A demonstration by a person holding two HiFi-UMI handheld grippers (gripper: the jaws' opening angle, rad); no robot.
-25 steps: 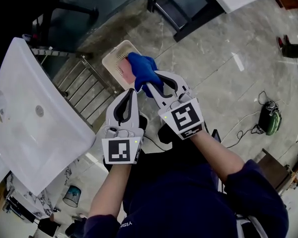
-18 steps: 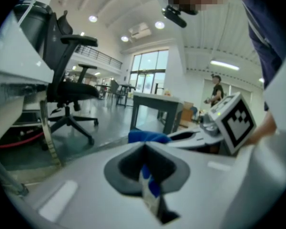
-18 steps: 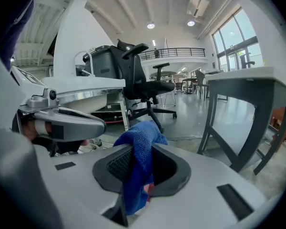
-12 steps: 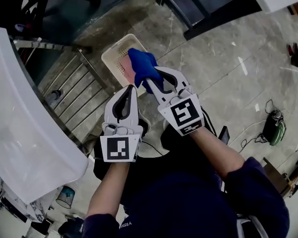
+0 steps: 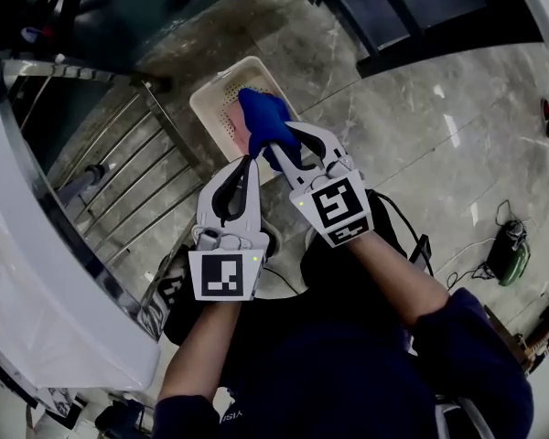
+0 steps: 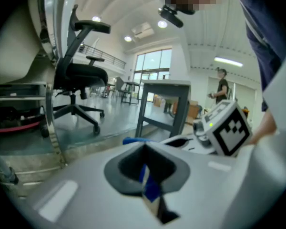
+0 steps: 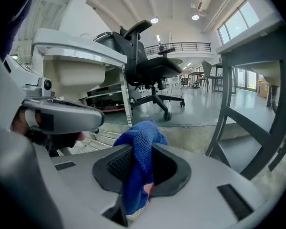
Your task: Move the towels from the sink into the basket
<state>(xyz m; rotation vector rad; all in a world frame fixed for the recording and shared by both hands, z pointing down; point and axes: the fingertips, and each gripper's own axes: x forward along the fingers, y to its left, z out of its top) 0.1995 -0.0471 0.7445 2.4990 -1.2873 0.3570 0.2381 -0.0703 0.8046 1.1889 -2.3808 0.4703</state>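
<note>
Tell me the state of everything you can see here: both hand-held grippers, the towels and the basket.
Right hand-held gripper: shut on the blue towel.
Left hand-held gripper: shut, nothing between its jaws.
Blue towel: bunched, clamped, over the basket in the head view, not yet dropped in.
Basket: upright on the floor, open top.
Pink towel: lying inside the basket.
</note>
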